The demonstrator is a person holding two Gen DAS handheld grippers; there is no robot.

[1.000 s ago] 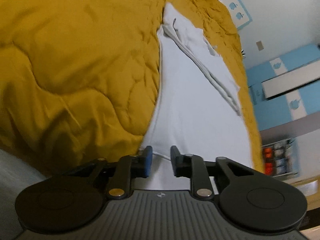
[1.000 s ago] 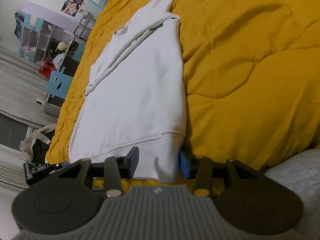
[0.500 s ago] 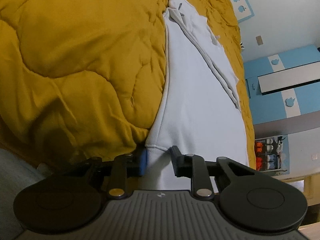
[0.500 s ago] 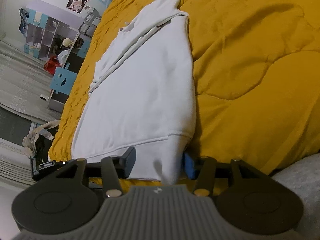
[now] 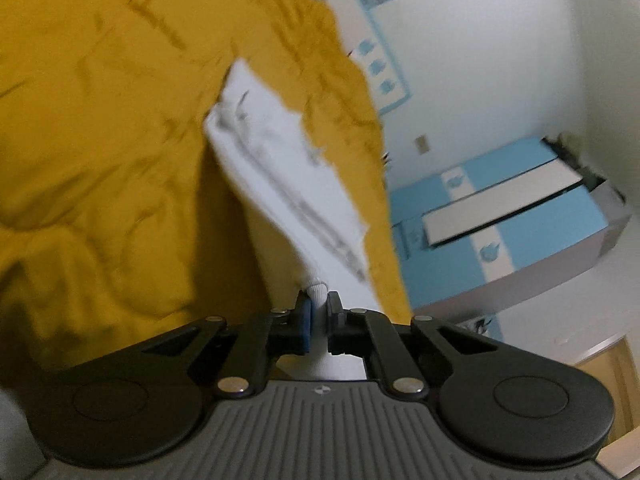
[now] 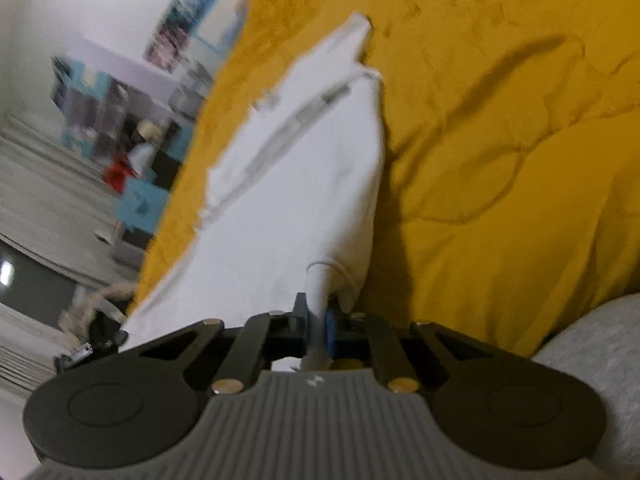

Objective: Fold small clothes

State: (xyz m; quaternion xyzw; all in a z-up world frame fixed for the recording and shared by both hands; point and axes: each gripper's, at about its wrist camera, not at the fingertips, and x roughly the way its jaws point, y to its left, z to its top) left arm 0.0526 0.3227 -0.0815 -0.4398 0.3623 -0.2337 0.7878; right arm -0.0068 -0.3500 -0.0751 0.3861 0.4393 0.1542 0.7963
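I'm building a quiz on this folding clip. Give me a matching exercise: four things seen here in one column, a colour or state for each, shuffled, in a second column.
Things:
1. left gripper
2. quilted bed cover
3. soft white garment
4. low cabinet by the wall

Colours or states:
A. mustard yellow, wrinkled
B. light blue with white panels
C. shut on the garment's hem
D. pinched at its near edge, the rest lying on the bed

Pairs: 1-C, 2-A, 3-D, 4-B
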